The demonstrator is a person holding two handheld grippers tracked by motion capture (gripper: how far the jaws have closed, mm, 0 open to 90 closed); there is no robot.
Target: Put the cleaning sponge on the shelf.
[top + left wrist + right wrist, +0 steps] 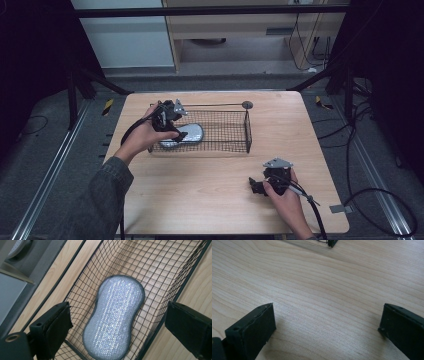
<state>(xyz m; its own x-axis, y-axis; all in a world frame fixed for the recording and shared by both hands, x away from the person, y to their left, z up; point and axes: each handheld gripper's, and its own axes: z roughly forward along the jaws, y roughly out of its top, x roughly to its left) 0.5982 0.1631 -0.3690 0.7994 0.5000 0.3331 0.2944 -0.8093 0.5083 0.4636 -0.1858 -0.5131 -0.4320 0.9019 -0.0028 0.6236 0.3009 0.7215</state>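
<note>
Left gripper [117,322] hangs over the wire basket [172,272], jaws spread wide, nothing gripped; the silver scrubbing pad [115,315] lies flat on the basket floor right beneath them. Right gripper [327,325] rests released on the table [317,285].

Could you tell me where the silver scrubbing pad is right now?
The silver scrubbing pad lies flat inside the wire basket, at its left end in the high view, below the open left gripper.
</note>
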